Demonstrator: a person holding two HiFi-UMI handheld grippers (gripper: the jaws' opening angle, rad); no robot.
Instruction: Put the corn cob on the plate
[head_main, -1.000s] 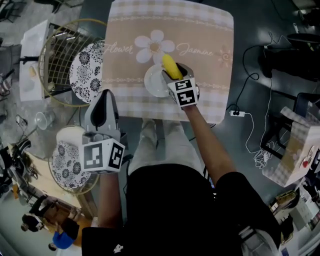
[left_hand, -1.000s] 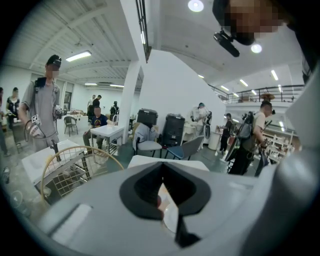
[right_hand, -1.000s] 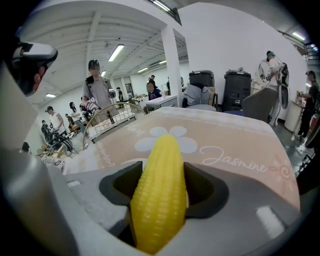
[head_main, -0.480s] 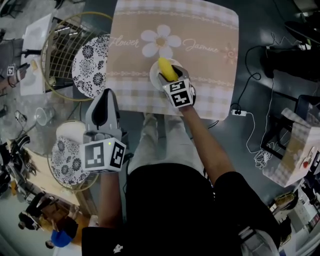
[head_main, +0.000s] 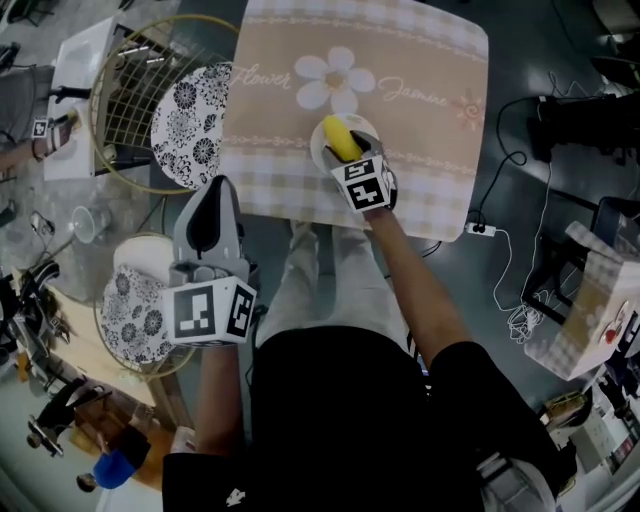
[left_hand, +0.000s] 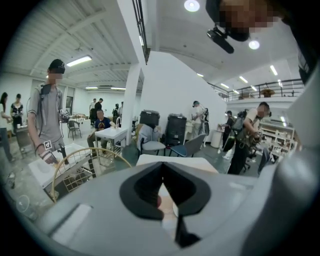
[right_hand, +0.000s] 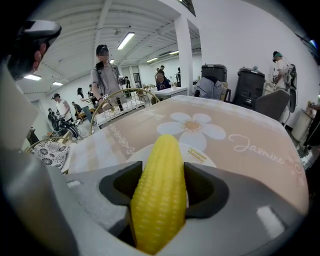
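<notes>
Clamping the yellow corn cob (right_hand: 159, 192), the right gripper (head_main: 350, 152) hangs over the small white round plate (head_main: 317, 152); lower flat, centre, then release.

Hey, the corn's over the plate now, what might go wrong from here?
The corn cob is round and the white plate is small, so once released it may roll off the rim. The right gripper holds it tilted, much of it past the jaws, so it may land tip first and bounce.
</notes>
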